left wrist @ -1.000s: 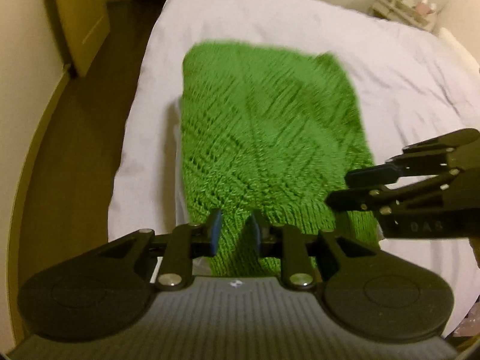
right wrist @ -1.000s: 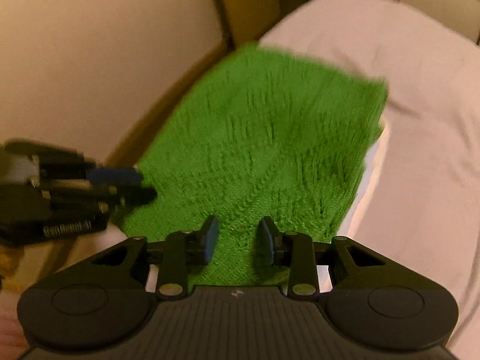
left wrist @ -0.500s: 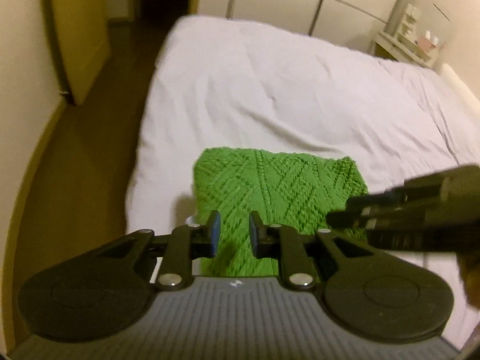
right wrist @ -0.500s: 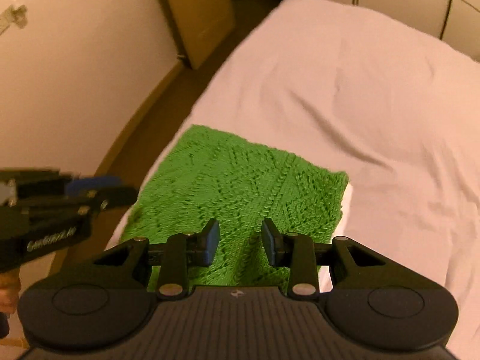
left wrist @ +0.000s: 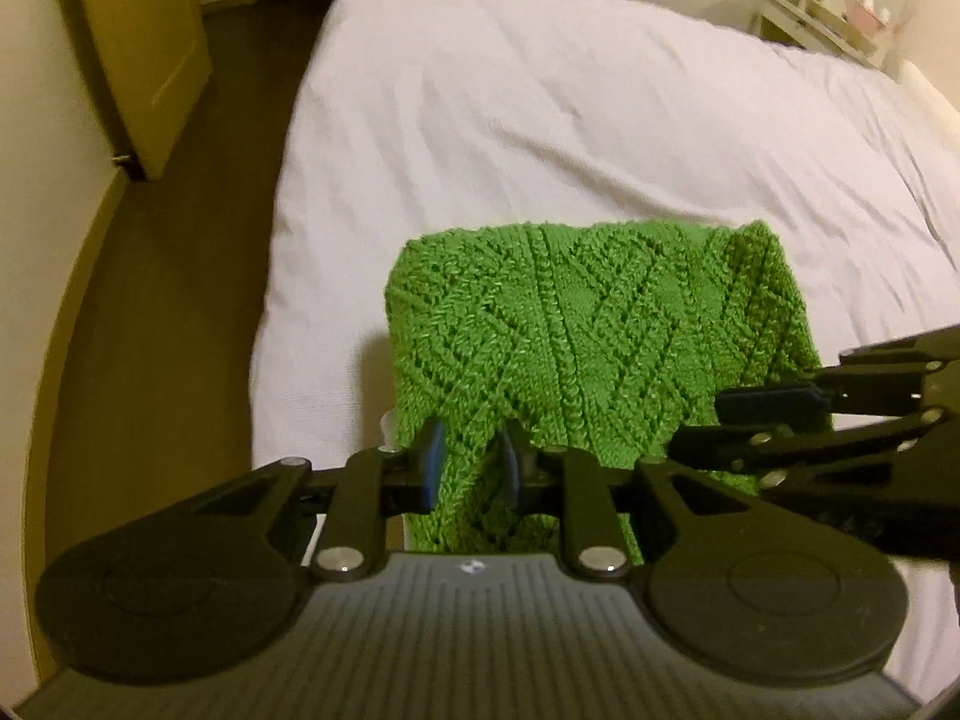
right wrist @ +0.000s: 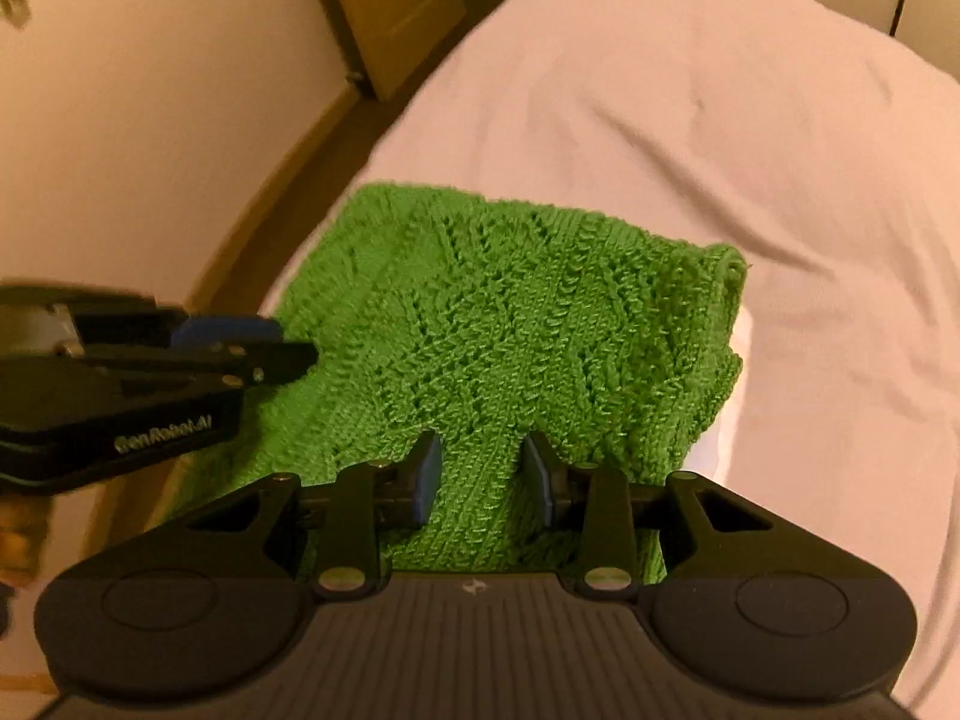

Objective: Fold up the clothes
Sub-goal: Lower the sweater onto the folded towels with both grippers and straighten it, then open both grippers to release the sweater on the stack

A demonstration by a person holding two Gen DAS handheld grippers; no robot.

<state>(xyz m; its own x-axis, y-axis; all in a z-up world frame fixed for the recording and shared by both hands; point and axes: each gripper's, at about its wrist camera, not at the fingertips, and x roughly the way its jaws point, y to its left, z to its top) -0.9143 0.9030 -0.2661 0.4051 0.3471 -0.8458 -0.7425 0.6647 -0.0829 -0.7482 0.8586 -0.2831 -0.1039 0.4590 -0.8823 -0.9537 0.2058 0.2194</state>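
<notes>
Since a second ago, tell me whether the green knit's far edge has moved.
Yes. In the left wrist view the green knit reached nearly to the white bed's far end; now its far edge sits around mid-bed, drawn back toward the camera.

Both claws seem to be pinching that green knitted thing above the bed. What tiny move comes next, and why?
Probably lower both together and lay it down. The left gripper and right gripper each pinch the near edge of the green knit, which drapes toward the white bed with its far part seemingly resting there, apparently folded.
</notes>
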